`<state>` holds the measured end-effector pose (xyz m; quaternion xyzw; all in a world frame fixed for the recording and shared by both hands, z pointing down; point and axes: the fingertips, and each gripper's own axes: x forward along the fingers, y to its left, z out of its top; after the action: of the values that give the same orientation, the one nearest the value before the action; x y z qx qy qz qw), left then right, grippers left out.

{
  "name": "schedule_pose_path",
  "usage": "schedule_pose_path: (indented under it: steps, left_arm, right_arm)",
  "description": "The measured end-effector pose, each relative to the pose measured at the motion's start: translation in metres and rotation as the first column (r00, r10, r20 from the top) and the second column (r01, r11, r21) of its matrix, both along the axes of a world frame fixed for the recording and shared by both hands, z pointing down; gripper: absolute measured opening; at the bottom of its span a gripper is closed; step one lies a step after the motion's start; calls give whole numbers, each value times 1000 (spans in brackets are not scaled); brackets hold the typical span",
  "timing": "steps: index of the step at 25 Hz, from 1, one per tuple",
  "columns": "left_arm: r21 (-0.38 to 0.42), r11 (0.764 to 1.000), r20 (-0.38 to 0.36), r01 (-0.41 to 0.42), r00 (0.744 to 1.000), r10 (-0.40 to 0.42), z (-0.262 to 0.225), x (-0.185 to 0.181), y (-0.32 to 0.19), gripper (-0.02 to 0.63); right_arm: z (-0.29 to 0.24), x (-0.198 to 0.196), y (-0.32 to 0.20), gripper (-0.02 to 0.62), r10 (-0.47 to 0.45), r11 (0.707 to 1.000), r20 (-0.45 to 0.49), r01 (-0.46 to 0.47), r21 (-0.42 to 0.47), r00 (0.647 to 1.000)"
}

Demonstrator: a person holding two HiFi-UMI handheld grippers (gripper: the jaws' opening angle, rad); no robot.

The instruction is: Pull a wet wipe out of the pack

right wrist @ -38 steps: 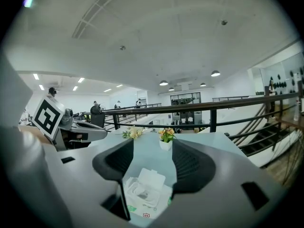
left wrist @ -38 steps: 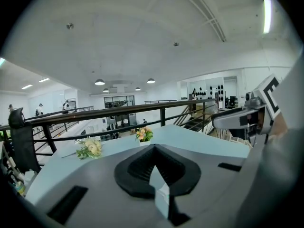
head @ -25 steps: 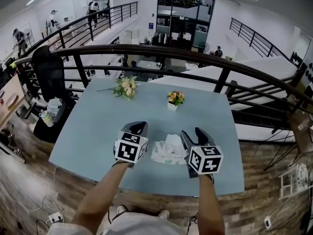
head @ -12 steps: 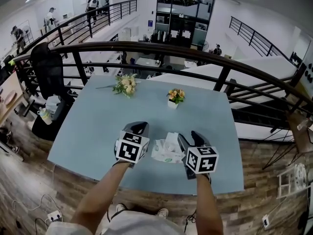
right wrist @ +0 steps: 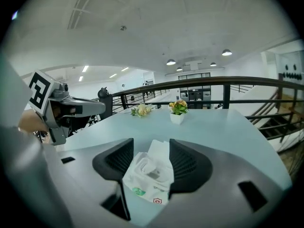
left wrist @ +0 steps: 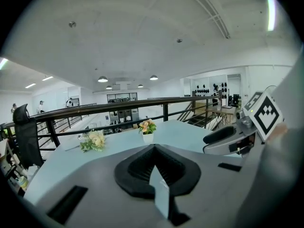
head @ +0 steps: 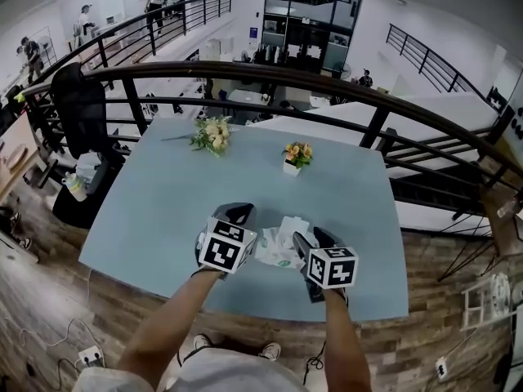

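Observation:
The white wet wipe pack (head: 276, 250) (right wrist: 148, 175) sits between the jaws of my right gripper (head: 310, 237) (right wrist: 151, 146). Both black pads press its sides, so the gripper is shut on it. A crumpled white wipe (right wrist: 159, 151) sticks up out of the pack's top. My left gripper (head: 237, 213) (left wrist: 154, 147) hovers just left of the pack and does not touch it. Its jaws are shut with nothing held; only a pale sliver of table shows behind the tips. The pale blue table (head: 163, 194) lies under both.
A small white pot of orange flowers (head: 296, 158) (right wrist: 178, 109) and a loose bouquet (head: 211, 133) (left wrist: 92, 139) lie at the table's far side. A dark railing (head: 327, 88) runs behind the table, with a black chair (head: 82, 113) at left. The table's front edge is close to me.
My right gripper has moved left onto the pack, which now sits tilted between its jaws. The left gripper has drifted slightly right.

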<state>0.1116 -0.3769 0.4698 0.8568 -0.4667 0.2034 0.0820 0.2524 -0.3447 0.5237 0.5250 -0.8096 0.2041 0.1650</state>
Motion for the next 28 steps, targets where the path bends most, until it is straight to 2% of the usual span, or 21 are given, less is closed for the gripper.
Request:
schedule_pose_path:
  steps: [21, 28]
  left_arm:
    - [-37, 998, 42, -47, 998, 48, 17, -3, -4, -8]
    - [-48, 997, 53, -57, 997, 60, 26, -3, -8, -8]
  right_arm:
    - [72, -20, 1, 231, 7, 987, 26, -2, -159, 1000]
    - [86, -21, 2, 178, 19, 980, 50, -9, -201, 999]
